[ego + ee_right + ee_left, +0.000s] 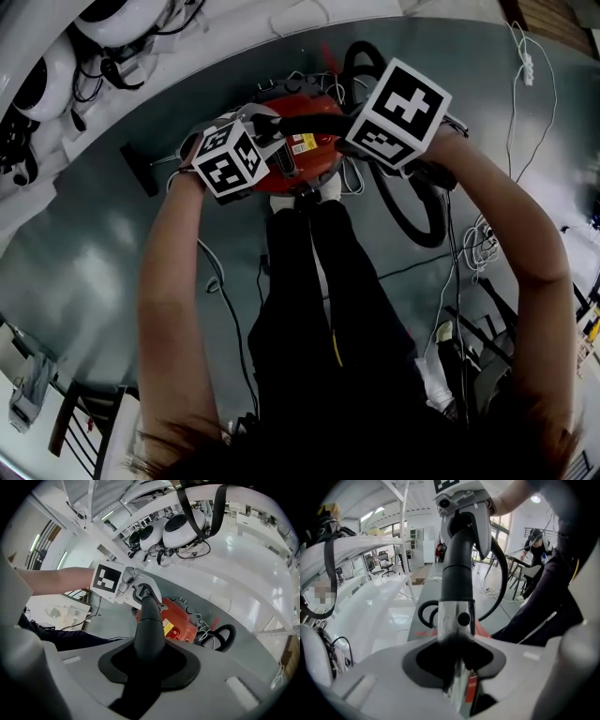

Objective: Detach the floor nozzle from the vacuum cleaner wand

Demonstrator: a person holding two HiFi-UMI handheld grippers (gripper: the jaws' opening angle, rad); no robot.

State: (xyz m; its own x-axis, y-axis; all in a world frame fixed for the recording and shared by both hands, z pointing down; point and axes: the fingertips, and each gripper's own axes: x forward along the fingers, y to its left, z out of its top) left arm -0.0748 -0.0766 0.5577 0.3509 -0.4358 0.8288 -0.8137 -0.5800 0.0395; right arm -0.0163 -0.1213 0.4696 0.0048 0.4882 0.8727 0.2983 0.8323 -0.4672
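The red vacuum cleaner [305, 159] stands on the grey floor in front of the person's feet. My left gripper [246, 150] is shut on the chrome wand tube [454, 620], just below its black button. My right gripper [375, 141] is shut on the black curved handle [149, 625] higher up the same wand. In the head view the marker cubes hide both pairs of jaws. A dark flat bar, probably the floor nozzle [141, 169], lies on the floor to the left, at the wand's far end. The black hose [412, 211] loops to the right of the cleaner.
The person's dark-trousered legs [319, 309] stand right below the grippers. Cables and a power strip [527, 61] trail over the floor at right. White rounded machines [37, 84] line the upper left. A chair frame [89, 427] stands at lower left. A person [536, 545] sits at a far table.
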